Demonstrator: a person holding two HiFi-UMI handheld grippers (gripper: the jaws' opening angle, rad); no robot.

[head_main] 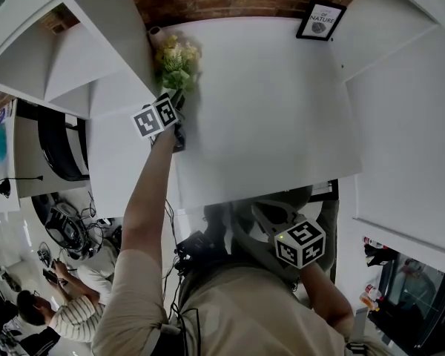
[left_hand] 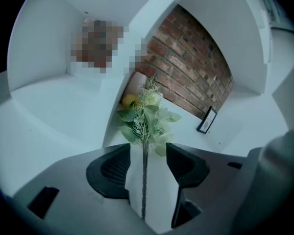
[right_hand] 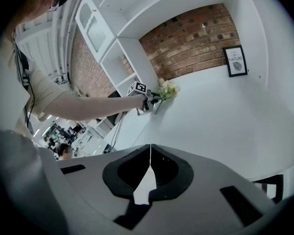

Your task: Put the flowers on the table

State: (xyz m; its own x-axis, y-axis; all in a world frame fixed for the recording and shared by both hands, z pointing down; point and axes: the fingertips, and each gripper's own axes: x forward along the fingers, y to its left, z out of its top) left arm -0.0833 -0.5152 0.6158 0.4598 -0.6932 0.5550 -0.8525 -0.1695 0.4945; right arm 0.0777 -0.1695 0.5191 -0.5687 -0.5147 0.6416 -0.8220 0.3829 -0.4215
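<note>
Left gripper (left_hand: 148, 163) stands with its jaws wide apart. The flowers' (left_hand: 147, 116) stem runs between the pads and appears to touch neither. In the head view the bunch lies at the table's (head_main: 282, 110) 11 o'clock corner, its blooms against the side of the white shelf, with a framed print (head_main: 320, 19) at 1 o'clock. The task looks nearly done, since the flowers seem set down and let go. The stem probably rests on the tabletop, though the view along the jaws does not show this plainly. What is left, by my reading, is to draw the gripper back off the stem without dragging it. Right gripper (right_hand: 150, 163) waits at 5 o'clock below the table edge, its jaws together and empty.
</note>
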